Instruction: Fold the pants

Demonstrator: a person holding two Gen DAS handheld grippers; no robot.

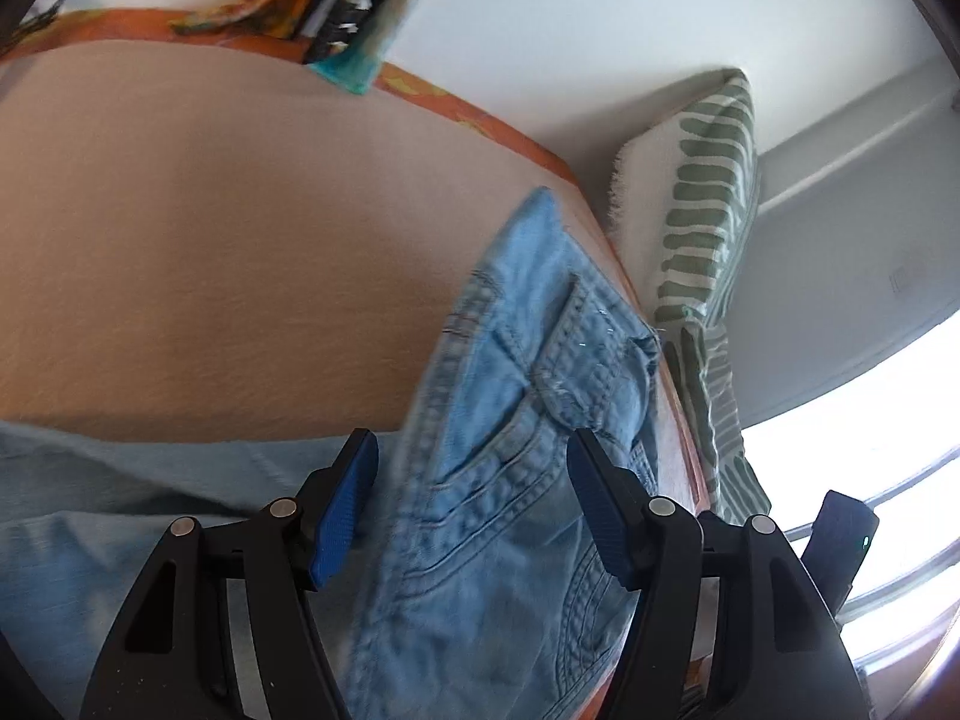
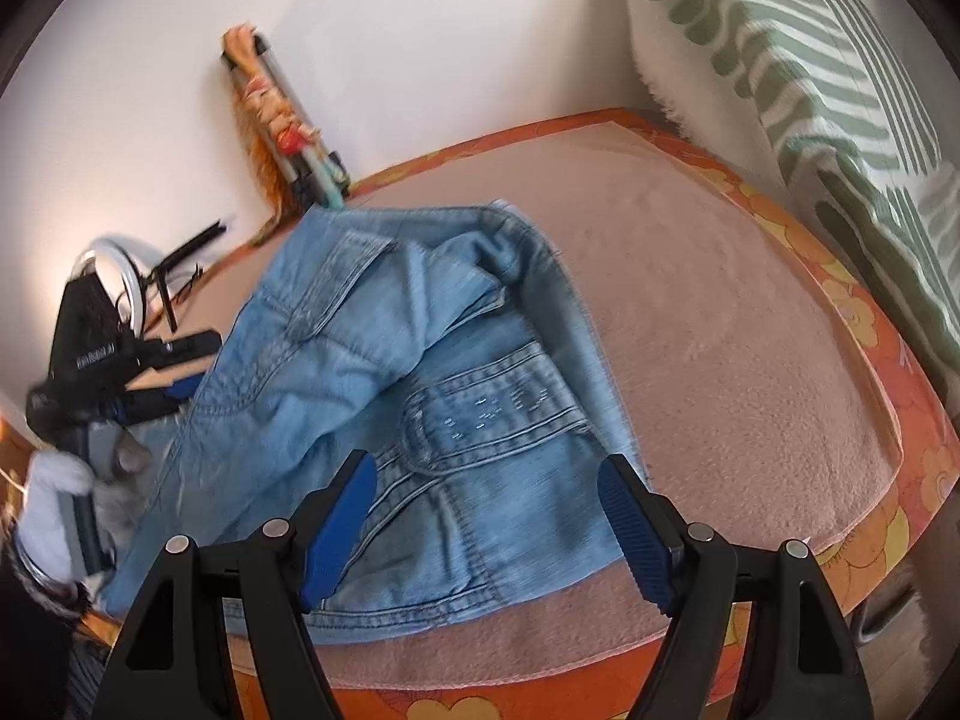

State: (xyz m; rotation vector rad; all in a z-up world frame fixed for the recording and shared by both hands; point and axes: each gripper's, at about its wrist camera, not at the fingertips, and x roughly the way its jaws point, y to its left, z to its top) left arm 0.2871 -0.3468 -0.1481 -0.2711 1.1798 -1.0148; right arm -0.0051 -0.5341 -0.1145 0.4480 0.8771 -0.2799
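**Hovering over denim, both tools wide**

Left gripper (image 1: pixel 474 504) has its jaws spread wide, nothing clamped; a raised fold of the light-blue pants (image 1: pixel 510 450) runs up between its 2 blue pads (image 1: pixel 345 510) without visible contact. Right gripper (image 2: pixel 486 522) is spread wide too, above the waistband end, nothing pinched.

Pants (image 2: pixel 384 372) lie bunched on the pink mat (image 2: pixel 750 360) that covers the orange floral table (image 2: pixel 864 324), one part flipped over another, belt loop and stitched band facing up. In the right wrist view the denim's left edge reaches the table edge beside the left gripper (image 2: pixel 114 384), and the person's left hand (image 2: pixel 120 480) grips that handle.

Around:
- Green-striped cushion (image 1: pixel 702 228) stands against the table's far side, just beside the denim.
- Bundle of rods wrapped in orange cloth (image 2: pixel 282 138) leans on the white wall (image 2: pixel 420 30) at the table's back edge.
- White ring light (image 2: pixel 120 264) sits near the left gripper.

Motion blur on the denim edges.
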